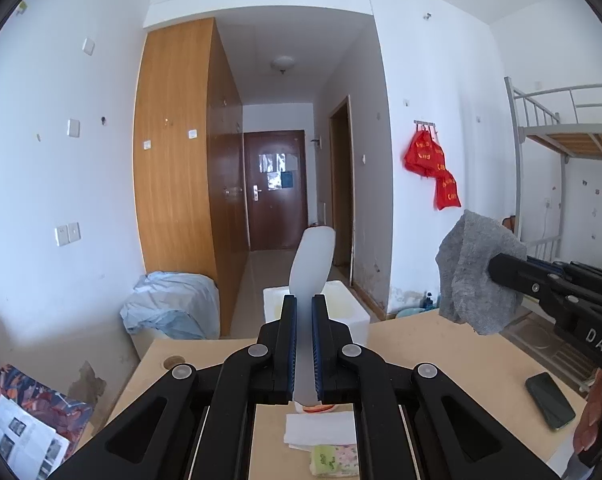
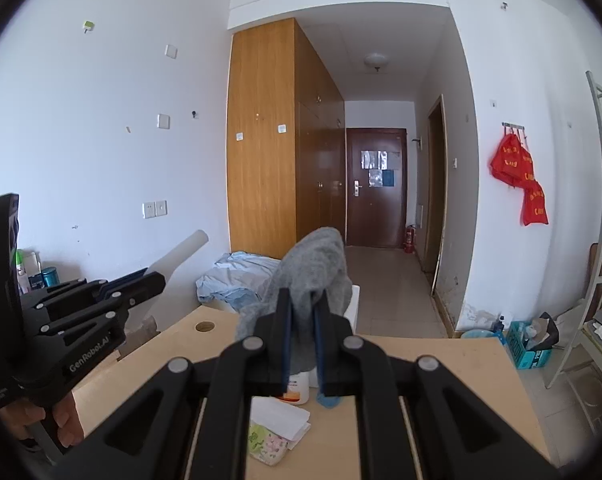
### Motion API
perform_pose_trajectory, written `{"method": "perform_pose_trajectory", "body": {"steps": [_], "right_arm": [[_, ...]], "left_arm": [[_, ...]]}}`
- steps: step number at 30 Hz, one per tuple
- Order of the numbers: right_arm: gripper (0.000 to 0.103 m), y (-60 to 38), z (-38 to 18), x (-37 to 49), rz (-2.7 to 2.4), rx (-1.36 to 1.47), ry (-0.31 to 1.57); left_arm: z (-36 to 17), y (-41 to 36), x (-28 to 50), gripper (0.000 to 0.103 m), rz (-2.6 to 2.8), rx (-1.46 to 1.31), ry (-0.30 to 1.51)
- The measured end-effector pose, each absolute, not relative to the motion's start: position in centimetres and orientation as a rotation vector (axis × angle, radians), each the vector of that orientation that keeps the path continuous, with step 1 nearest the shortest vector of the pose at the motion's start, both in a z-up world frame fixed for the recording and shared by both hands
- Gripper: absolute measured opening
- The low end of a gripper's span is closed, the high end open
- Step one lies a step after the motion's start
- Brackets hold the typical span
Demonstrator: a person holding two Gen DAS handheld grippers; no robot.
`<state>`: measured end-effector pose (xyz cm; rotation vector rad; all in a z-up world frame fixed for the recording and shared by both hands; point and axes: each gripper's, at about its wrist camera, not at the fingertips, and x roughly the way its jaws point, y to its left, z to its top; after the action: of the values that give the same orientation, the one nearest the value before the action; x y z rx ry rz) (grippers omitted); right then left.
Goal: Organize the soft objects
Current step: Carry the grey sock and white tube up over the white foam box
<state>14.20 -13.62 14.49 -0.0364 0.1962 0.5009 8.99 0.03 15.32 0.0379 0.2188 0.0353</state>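
We hold two grippers raised above a light wooden table (image 1: 441, 344), both aimed toward a hallway with a dark door. Our left gripper (image 1: 304, 308) has its jaws drawn close together, clamping a pale, translucent white soft piece (image 1: 313, 260) that stands upright between the blue-edged fingers and rises well above their tips. In the right wrist view the same piece (image 2: 181, 254) slants up and away from the left gripper (image 2: 151, 278), which is held level at the left edge of the frame, a hand (image 2: 57, 420) wrapped around its handle below.

Our right gripper (image 2: 301, 304) has its jaws nearly closed, pinching a grey fuzzy cloth (image 2: 313, 272). The cloth bunches above the fingertips and drapes down between and behind them. From the left wrist view, the right gripper (image 1: 497, 268) reaches in from the right edge, with the cloth (image 1: 477, 272) hanging off its tip, clear of the table.

On the table beneath us lie folded white tissues (image 1: 321, 428) and a floral tissue pack (image 1: 335, 460), touching. A dark phone (image 1: 549, 400) lies near the table's right edge.
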Motion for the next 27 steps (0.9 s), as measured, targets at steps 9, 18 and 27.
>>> {"method": "perform_pose_trajectory", "body": {"steps": [9,18,27], "right_arm": [[0.012,-12.9,14.5,16.4,0.506,-0.029,0.211],[0.012,-12.0,15.5,20.0,0.502,-0.042,0.218],[0.012,-10.1,16.3,24.0,0.501,-0.067,0.219]], "left_arm": [[15.7,0.1,10.8,0.007,0.041,0.034,0.227],[16.4,0.4,14.2,0.007,0.035,0.030,0.238],[17.1,2.1,20.0,0.007,0.033,0.024,0.267]]}}
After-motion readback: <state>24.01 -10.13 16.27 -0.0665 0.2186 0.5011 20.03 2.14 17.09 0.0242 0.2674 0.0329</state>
